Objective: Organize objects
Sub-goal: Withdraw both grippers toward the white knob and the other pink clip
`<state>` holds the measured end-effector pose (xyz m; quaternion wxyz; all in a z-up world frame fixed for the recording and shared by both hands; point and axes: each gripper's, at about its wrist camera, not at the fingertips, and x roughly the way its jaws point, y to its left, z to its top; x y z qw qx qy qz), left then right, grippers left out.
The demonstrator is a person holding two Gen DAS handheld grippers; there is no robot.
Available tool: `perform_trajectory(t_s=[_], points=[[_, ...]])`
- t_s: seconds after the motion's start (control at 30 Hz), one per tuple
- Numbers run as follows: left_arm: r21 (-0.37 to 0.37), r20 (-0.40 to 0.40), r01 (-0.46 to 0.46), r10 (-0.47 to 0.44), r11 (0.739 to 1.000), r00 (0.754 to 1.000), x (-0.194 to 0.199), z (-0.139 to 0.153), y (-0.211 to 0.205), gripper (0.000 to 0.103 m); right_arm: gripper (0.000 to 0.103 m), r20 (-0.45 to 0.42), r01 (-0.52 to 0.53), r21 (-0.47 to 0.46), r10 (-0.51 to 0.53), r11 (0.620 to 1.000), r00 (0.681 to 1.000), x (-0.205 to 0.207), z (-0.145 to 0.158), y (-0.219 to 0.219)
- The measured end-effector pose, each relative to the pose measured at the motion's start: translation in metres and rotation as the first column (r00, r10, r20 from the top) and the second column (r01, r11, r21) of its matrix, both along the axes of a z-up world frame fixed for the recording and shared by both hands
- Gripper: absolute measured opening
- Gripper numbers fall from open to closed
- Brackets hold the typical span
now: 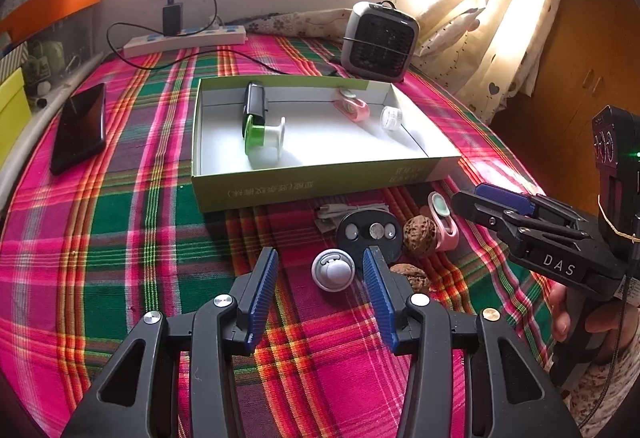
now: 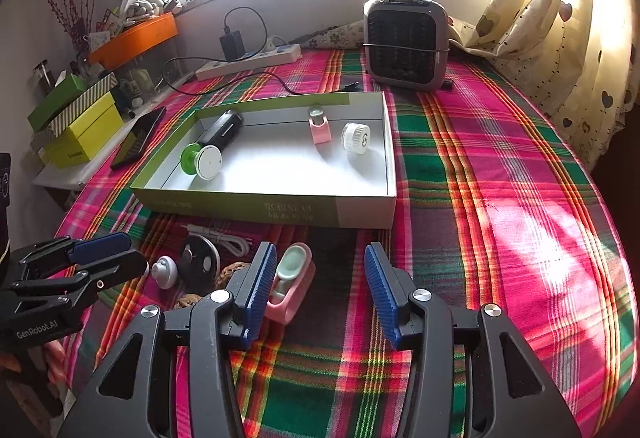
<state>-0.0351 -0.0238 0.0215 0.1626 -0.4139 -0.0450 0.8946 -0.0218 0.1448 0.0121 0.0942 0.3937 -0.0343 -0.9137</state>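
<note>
Two grippers angled down over plaid cloth, left gripper (image 1: 320, 272) open around white knob (image 1: 333, 270), right gripper (image 2: 320, 278) open beside pink clip (image 2: 290, 284)

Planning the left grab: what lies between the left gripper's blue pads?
The small white round hook on the plaid cloth, untouched by the left gripper, in the left wrist view.

A woven plaid cloth (image 1: 120, 238), matt and soft, covers the worktop. The shallow box (image 1: 320, 182) looks like matt cardboard, white inside. The walnut (image 1: 419, 236) is rough and pitted. The pink clip (image 2: 290, 286), the spool (image 1: 264, 138) and the round white fob (image 1: 333, 270) look like smooth plastic. The tongs' blue pads (image 1: 262, 290) are ribbed, perhaps rubber.
</note>
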Motion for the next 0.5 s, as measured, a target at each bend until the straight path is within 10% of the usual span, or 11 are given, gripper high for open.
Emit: perform_trajectory(t_s=[0.5], points=[[-0.027, 0.04, -0.003, 0.005, 1.0, 0.999, -0.009, -0.016, 0.005, 0.043, 0.05, 0.024, -0.001, 0.004, 0.001, 1.0, 1.0, 0.01, -0.009, -0.001]])
